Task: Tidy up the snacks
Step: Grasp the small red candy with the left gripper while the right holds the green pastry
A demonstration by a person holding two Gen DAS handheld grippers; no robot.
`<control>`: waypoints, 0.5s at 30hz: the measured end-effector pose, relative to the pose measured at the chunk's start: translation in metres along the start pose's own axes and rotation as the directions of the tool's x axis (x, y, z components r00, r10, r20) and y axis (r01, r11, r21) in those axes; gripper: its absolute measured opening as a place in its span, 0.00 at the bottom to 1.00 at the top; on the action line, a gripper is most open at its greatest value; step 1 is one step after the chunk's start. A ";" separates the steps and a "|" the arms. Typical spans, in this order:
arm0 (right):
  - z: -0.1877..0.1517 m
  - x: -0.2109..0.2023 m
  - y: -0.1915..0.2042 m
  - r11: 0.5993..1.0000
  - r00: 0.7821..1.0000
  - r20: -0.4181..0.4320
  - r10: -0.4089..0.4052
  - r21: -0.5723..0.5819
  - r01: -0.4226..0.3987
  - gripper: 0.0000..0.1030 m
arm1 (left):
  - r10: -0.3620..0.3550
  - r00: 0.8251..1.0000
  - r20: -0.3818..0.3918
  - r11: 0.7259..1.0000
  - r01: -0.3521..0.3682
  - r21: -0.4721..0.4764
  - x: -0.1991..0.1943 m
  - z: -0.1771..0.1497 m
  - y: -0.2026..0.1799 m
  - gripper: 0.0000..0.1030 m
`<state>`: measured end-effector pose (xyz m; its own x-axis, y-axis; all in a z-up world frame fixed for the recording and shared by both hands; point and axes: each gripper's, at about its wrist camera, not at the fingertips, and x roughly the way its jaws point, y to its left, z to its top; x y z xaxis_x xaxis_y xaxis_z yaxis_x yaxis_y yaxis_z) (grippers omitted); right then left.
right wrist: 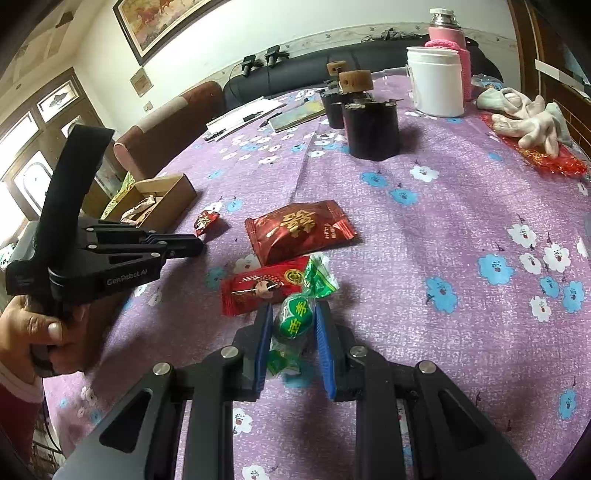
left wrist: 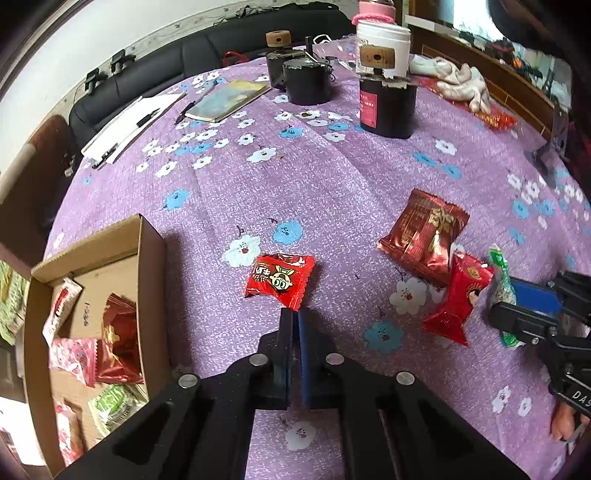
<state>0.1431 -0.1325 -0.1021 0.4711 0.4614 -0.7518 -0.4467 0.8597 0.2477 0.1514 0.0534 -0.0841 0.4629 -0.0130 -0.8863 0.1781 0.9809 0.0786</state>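
Item 1. Left gripper [left wrist: 293,314]: blue pads pressed together with nothing between them, tips just short of a small red candy packet [left wrist: 280,280] bearing a cartoon face, which lies flat on the purple flowered tablecloth [left wrist: 332,192].

Item 2. Right gripper [right wrist: 291,325]: fingers clamped on a green wrapped sweet [right wrist: 297,319], round body with white characters, its twisted ends sticking out ahead of and behind the pads. In the left wrist view the same sweet [left wrist: 500,280] shows held edge-on at the right.

Item 3. Long red snack packet [right wrist: 264,290], printed with a small figure, lying just ahead of the right gripper's left finger and touching the green sweet's front twist.

Item 4. Dark red foil packet [right wrist: 299,230] with gold characters, puffy, beside the long red one and partly overlapping it (overlap clearest in the left wrist view).

Item 5. Cardboard box [left wrist: 147,258], open, at the left edge of the table; contents: pink, dark red, white and green packets.

Item 6. Far side of table: two black canisters [right wrist: 371,129] with cork knobs, white tub [right wrist: 436,83], pink flask [right wrist: 448,33], pale gloves [right wrist: 528,122], notebook [left wrist: 229,99], papers with pens [left wrist: 129,125].
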 end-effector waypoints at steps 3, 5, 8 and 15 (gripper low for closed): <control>0.000 0.000 0.001 1.000 1.000 -0.006 -0.007 0.000 0.007 0.22 | 0.020 0.999 0.027 1.000 -0.019 -0.013 -0.002 0.002 0.010 0.02; -0.001 0.000 0.002 1.000 1.000 -0.007 -0.012 -0.002 0.012 0.22 | 0.056 0.997 0.046 0.998 -0.057 0.005 -0.006 0.006 0.010 0.02; 0.000 0.002 0.002 1.000 1.000 -0.012 -0.016 0.001 0.016 0.22 | 0.085 0.995 0.047 0.996 -0.086 0.034 -0.005 0.014 0.008 0.07; 0.001 0.003 0.002 1.000 1.000 -0.014 -0.022 -0.004 0.022 0.22 | 0.109 0.982 0.153 0.993 -0.113 0.023 -0.023 0.023 0.013 0.77</control>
<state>0.1440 -0.1298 -0.1034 0.4701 0.4390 -0.7657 -0.4392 0.8688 0.2285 0.1632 0.0617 -0.0525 0.6069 0.0640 -0.7922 0.1447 0.9712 0.1893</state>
